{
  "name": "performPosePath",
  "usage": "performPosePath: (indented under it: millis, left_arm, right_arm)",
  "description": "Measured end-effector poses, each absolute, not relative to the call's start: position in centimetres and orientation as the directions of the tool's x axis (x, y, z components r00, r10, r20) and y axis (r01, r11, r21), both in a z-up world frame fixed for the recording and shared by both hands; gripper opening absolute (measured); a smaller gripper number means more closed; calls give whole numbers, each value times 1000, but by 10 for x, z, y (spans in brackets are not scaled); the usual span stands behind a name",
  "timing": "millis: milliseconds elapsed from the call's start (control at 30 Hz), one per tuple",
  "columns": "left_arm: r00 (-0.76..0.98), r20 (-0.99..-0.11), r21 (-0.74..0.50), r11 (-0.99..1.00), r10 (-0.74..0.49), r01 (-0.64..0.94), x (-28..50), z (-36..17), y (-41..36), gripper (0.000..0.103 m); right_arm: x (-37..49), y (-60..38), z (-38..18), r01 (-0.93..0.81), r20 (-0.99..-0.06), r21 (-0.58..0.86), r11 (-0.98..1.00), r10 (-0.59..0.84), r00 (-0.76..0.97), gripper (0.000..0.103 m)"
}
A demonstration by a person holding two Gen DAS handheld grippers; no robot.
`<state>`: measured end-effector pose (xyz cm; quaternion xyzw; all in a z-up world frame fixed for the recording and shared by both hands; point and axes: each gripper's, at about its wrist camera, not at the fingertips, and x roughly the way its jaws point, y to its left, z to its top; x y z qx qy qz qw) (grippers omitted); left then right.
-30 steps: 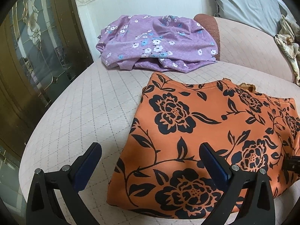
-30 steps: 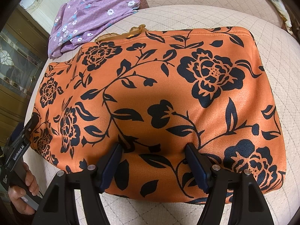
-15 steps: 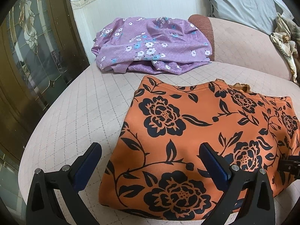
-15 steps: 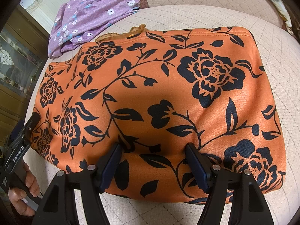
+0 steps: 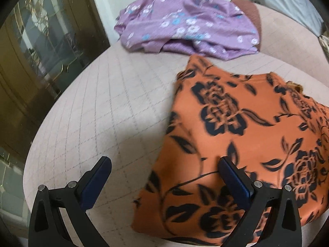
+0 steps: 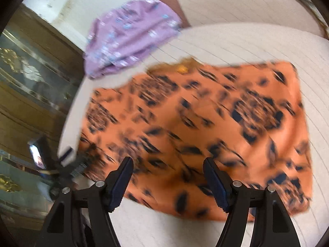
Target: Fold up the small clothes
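Observation:
An orange garment with black flowers lies folded flat on the quilted beige cushion. In the left wrist view my left gripper is open above the garment's near left corner, one finger over the cloth and the other over bare cushion. The right wrist view is blurred by motion. There the same garment spreads below my right gripper, which is open over the garment's near edge and holds nothing. The left gripper's black body shows at the garment's left edge.
A purple flowered garment lies crumpled at the back of the cushion, also seen as the purple garment in the right wrist view. A dark glass-fronted cabinet stands to the left. A grey pillow sits at the back right.
The right gripper has lifted away from the orange garment, which now looks smaller and lower in its view. The left gripper has shifted left, so the garment sits further right.

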<state>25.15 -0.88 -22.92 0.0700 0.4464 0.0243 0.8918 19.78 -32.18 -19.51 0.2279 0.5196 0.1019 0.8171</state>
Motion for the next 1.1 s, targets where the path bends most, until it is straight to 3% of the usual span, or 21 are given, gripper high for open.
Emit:
performPosePath:
  millis: [33, 133, 233, 367, 500, 667, 767, 900, 1100]
  left_arm:
    - [594, -798, 138, 990, 101, 18, 253, -230, -7, 103]
    - [585, -805, 122, 993, 94, 9, 254, -230, 3, 103]
    - [573, -815, 113, 994, 87, 9, 257, -232, 10, 103]
    - [557, -829, 87, 996, 58, 26, 257, -234, 16, 103]
    - [540, -841, 58, 998, 28, 37, 260, -233, 22, 103]
    - [534, -846, 33, 998, 4, 45, 258, -232, 31, 103]
    - [529, -849, 27, 998, -5, 52, 257, -234, 34, 103]
    - [528, -849, 30, 998, -7, 60, 256, -235, 36, 103]
    - [569, -822, 69, 996, 24, 58, 252, -225, 31, 103]
  right_arm:
    - [207, -314, -197, 65, -805, 475, 878, 404, 434, 72]
    - [246, -285, -212, 60, -836, 427, 902, 369, 407, 53]
    - [284, -254, -232, 52, -882, 298, 953, 254, 398, 44]
    - [321, -239, -237, 62, -883, 158, 986, 113, 457, 44]
    - [347, -241, -234, 117, -902, 165, 979, 102, 420, 44]
    - [345, -194, -198, -25, -832, 279, 960, 254, 492, 44]
    - [357, -150, -213, -93, -847, 356, 930, 363, 388, 44]
    - [377, -119, -234, -90, -862, 288, 953, 299, 409, 45]
    - [369, -147, -214, -35, -829, 387, 921, 364, 423, 45]
